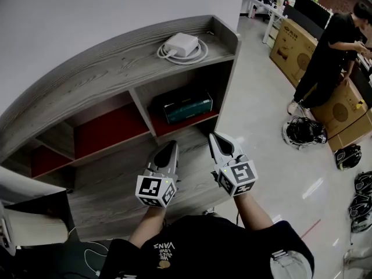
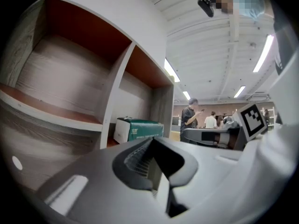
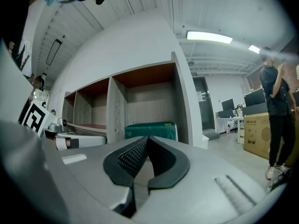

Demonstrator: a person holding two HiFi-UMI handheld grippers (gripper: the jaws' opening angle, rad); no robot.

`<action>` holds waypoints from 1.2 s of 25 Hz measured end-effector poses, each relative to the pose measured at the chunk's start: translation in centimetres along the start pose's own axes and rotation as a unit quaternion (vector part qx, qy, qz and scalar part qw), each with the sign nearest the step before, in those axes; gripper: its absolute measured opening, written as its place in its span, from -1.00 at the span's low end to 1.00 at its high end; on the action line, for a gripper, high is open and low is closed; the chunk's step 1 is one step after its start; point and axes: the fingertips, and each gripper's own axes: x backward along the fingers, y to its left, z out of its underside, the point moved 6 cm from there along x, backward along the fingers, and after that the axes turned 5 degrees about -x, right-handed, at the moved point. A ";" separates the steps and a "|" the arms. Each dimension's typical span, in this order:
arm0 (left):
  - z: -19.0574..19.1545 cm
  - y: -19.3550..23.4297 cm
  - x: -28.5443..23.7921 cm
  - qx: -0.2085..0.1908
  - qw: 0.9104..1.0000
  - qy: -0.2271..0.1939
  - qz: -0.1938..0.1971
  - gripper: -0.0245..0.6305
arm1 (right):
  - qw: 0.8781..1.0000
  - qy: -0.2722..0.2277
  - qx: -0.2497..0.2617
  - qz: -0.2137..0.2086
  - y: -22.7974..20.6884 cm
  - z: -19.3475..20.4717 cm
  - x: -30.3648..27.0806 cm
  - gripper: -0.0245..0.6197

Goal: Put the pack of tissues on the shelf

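**Tissue pack lies in the shelf's right bay; both tongs closed and empty**

Nearest, the left tongs (image 1: 170,146) and right tongs (image 1: 214,136) hover side by side over the shelf's low front ledge. Each pair is pressed together with nothing between them.

Just beyond, the green pack of tissues (image 1: 187,106) lies flat in the rightmost bay of the shelf (image 1: 110,68), on the red floor of that bay. So the placing looks done already.

Judged by its look, the pack is light and soft, with slick film wrapping. It would dent under a hard squeeze, so a hold across its short sides near the middle seems safest. The bay's divider and roof crowd any reach inside.

On top of the shelf sits a white power adapter (image 1: 182,44) with its coiled cable. Farther right, well apart, are helmets (image 1: 302,131), cardboard boxes (image 1: 293,45) and a person (image 1: 331,51).
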 end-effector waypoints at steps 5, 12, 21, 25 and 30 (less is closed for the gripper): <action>0.1 0.3 1.4 -0.017 1.000 0.004 0.022 -0.77 | 1.000 -0.006 -0.003 0.015 1.7 -0.1 1.0 -0.91; 0.2 0.7 3.2 -0.015 0.999 0.008 0.041 -0.77 | 0.999 -0.007 -0.003 0.039 3.4 0.5 2.4 -0.91; 0.3 0.7 5.9 -0.010 0.997 0.012 0.070 -0.77 | 0.998 -0.013 -0.004 0.065 5.8 1.0 4.5 -0.91; 0.8 0.8 7.0 -0.017 0.996 0.017 0.085 -0.77 | 0.997 -0.015 -0.002 0.075 7.0 1.3 5.5 -0.91; 1.3 0.8 8.6 -0.015 0.995 0.023 0.098 -0.77 | 0.996 -0.017 -0.002 0.090 8.5 1.8 7.0 -0.91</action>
